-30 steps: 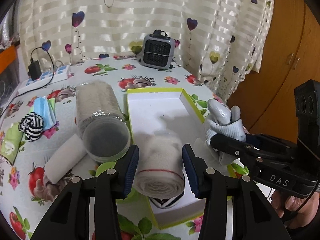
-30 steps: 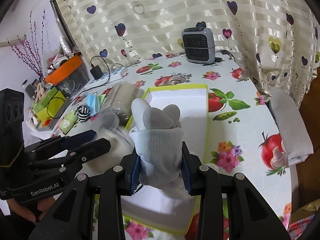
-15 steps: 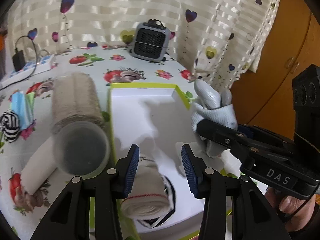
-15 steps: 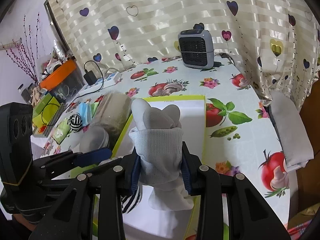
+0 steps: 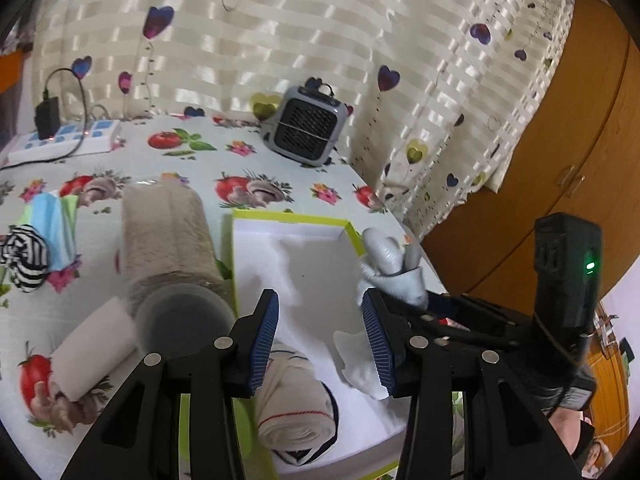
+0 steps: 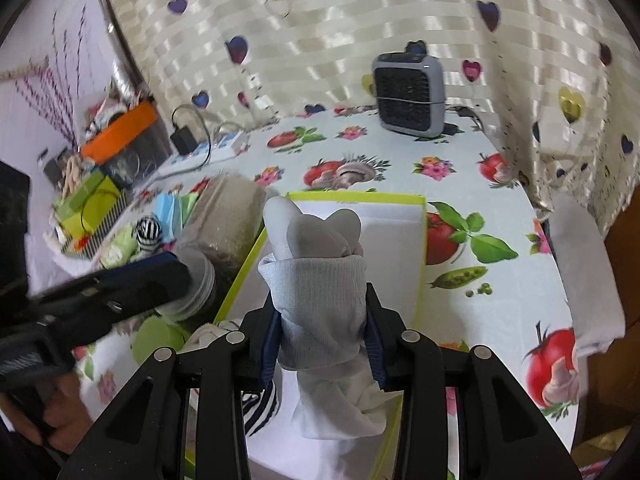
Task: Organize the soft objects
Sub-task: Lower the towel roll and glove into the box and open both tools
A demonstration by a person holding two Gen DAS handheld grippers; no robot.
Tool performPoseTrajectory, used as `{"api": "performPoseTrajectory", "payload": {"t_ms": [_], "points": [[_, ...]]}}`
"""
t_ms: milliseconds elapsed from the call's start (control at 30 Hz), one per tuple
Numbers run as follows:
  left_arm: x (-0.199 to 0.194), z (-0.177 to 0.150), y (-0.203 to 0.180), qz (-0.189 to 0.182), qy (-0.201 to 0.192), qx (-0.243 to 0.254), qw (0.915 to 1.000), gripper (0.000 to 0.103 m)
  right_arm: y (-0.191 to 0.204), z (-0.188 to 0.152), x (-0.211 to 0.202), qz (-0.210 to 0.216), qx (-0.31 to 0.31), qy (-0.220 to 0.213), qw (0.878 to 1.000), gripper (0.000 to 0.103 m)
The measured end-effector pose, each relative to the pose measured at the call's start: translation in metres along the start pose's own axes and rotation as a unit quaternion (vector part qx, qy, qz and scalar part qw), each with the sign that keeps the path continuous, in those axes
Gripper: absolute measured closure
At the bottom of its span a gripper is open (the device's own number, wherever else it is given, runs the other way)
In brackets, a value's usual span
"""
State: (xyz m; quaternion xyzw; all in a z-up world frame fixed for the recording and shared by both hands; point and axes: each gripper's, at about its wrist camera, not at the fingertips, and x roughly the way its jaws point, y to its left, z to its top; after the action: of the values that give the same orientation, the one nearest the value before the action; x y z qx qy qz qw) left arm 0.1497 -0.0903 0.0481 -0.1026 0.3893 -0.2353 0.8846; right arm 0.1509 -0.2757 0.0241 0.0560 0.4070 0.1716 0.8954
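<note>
A green-rimmed white box lies on the table; it also shows in the right wrist view. A rolled white sock with a red line lies in its near end. My left gripper is open and empty, raised above that roll. My right gripper is shut on a rolled grey sock and holds it over the box's right side; that sock also shows in the left wrist view. A black-and-white striped roll lies at the table's left.
A clear jar of beige cloth lies beside the box's left wall, with a white roll near it. A face mask, a power strip and a grey heater stand farther back. A folded white cloth is at the table's right edge.
My left gripper has let go of the white sock roll, which now lies in the box, and has risen back. My right gripper has kept its hold on the grey sock over the box.
</note>
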Motion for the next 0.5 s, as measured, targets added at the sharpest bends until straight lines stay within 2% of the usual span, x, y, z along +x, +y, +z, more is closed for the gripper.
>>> {"api": "performPoseTrajectory", "payload": {"t_ms": [167,367,500], "points": [[-0.015,-0.001,0.002,0.018,-0.012,0.008,0.9997,0.061,0.006,-0.002,0.001,-0.012,-0.018,-0.001,1.000,0.058],[-0.029,-0.007,0.003,0.032,-0.019,0.014,0.9992,0.061,0.011,-0.004,-0.013,-0.015,-0.028,-0.018,0.999,0.058],[-0.039,-0.013,0.009,0.042,-0.021,0.009,0.9989,0.061,0.022,-0.013,-0.029,-0.001,-0.042,-0.030,0.999,0.058]]}}
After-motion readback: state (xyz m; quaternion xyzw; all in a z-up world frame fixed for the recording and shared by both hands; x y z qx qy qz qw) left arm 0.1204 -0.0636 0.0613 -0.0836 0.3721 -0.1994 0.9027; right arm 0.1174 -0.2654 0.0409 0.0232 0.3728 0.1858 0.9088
